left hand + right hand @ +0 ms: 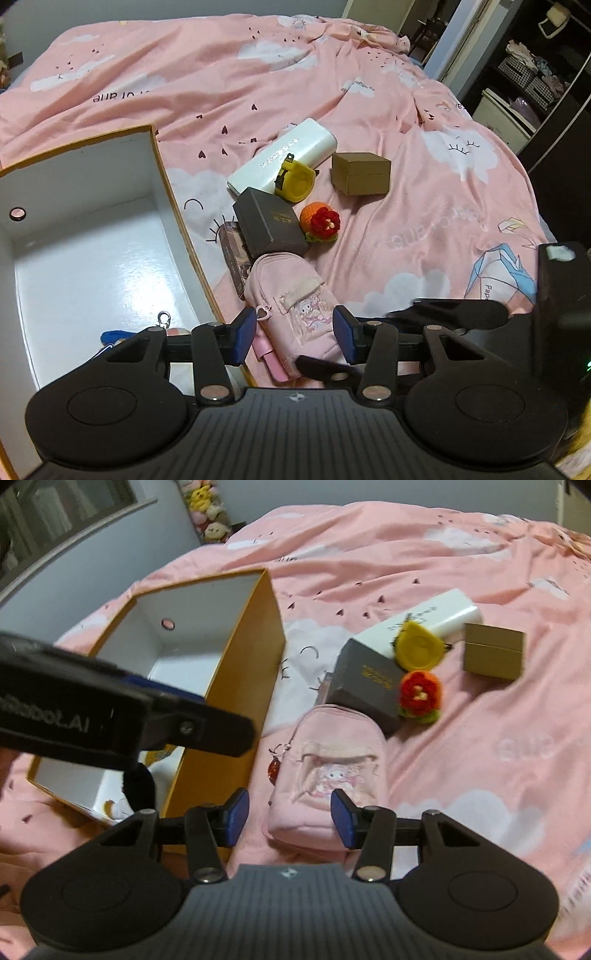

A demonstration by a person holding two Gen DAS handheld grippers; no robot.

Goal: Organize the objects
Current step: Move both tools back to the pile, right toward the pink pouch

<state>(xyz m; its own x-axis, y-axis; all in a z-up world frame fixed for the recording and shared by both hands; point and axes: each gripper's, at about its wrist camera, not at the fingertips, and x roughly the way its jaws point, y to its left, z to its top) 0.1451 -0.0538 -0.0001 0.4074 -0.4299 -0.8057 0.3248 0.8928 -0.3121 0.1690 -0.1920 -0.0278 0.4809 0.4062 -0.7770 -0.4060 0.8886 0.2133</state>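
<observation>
A pink mini backpack pouch (295, 306) (332, 771) lies on the pink bedspread beside an open orange box with a white inside (177, 206) (240, 686). My left gripper (294, 338) is open above the pouch's near end, by the box's right wall. My right gripper (289, 818) is open, its blue pads either side of the pouch's near end. Beyond the pouch lie a dark box (269, 221) (369, 686), a crocheted orange with a red flower (319, 221) (421, 694), a yellow tape measure (295, 179) (419, 648), a white case (288, 155) (439, 616) and a tan box (360, 173) (493, 651).
A small printed box (232, 254) lies under the dark box. A keyring clasp (163, 318) and blue and black soft items (138, 786) sit in the orange box. Plush toys (207, 509) stand by the far wall. Shelves with bins (524, 74) stand right of the bed.
</observation>
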